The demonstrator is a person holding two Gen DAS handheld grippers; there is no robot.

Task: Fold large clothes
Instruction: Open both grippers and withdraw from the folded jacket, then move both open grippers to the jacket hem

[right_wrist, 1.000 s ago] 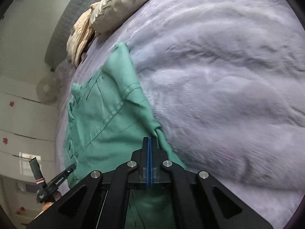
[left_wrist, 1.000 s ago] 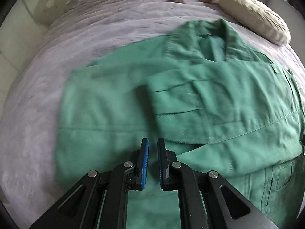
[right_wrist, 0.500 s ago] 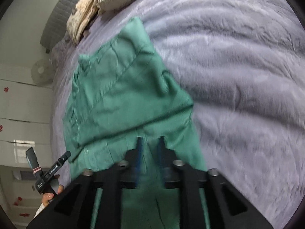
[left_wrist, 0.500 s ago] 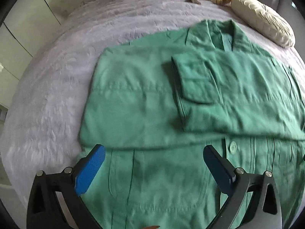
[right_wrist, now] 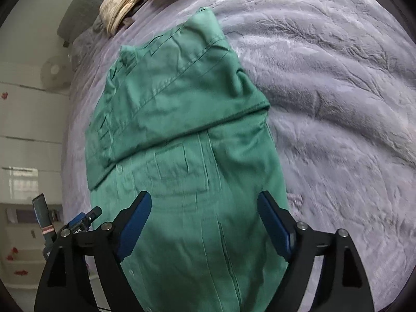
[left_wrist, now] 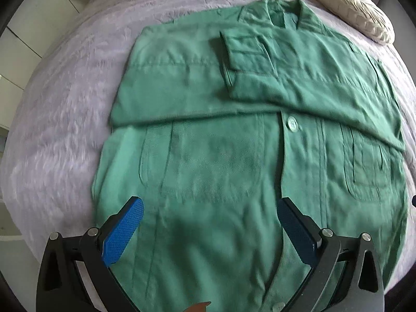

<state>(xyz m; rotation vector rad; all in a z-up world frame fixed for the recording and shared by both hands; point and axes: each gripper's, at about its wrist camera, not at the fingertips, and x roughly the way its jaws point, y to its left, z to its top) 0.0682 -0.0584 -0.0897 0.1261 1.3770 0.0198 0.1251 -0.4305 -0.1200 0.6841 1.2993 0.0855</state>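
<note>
While the green shirt [left_wrist: 234, 156] lies on the bed [left_wrist: 65, 104], we hold the left gripper [left_wrist: 210, 223] wide, empty; the right gripper [right_wrist: 205, 215] above it is opening, empty.

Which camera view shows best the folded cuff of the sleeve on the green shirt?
The left wrist view: the cuff lies flat across the green shirt, below the collar, with all its edges visible. In the right wrist view the same folded sleeves appear only edge-on from the side, so the cuff is hard to make out.
</note>
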